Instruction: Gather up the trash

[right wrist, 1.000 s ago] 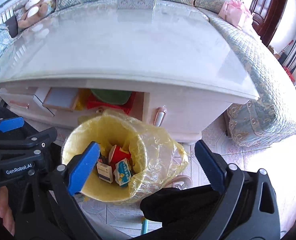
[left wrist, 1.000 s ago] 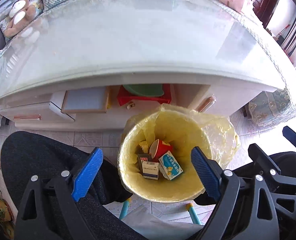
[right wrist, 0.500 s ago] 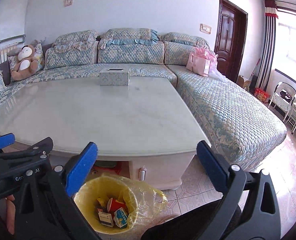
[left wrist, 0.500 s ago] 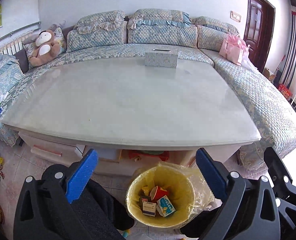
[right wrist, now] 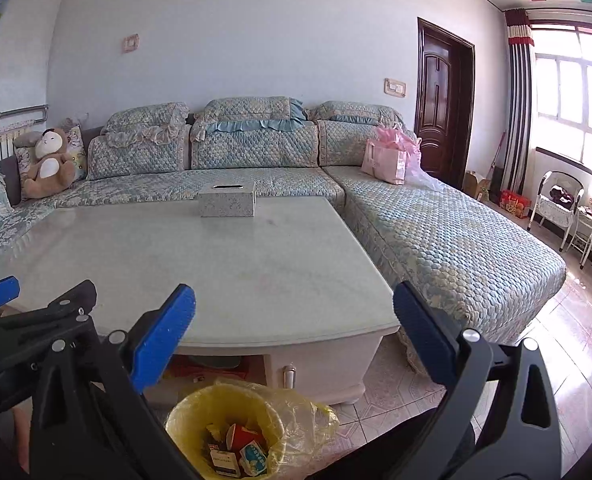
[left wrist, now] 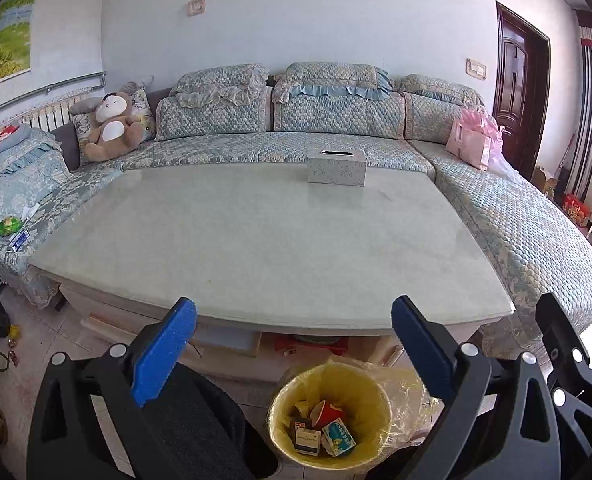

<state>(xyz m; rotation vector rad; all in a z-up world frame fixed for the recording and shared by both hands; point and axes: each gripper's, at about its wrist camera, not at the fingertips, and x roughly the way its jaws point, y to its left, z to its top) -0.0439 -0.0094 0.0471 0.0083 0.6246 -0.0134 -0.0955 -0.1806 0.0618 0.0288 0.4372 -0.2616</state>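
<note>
Both grippers have lifted from the bin (left wrist: pixel 330 412) to face the table (left wrist: pixel 256 240). Left gripper (left wrist: pixel 292 348) and right gripper (right wrist: pixel 294 338) gape wide, empty. Dropping looks finished; next comes scanning for leftover trash.

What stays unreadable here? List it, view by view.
- Left wrist view: printing on the small cartons in the yellow-lined round trash bin is too small to read.
- Left wrist view: the open shelf under the pale glossy coffee table is shadowed and partly hidden by the open left gripper.
- Right wrist view: the bin's base is cut off by the bottom edge, beneath the open right gripper.
</note>
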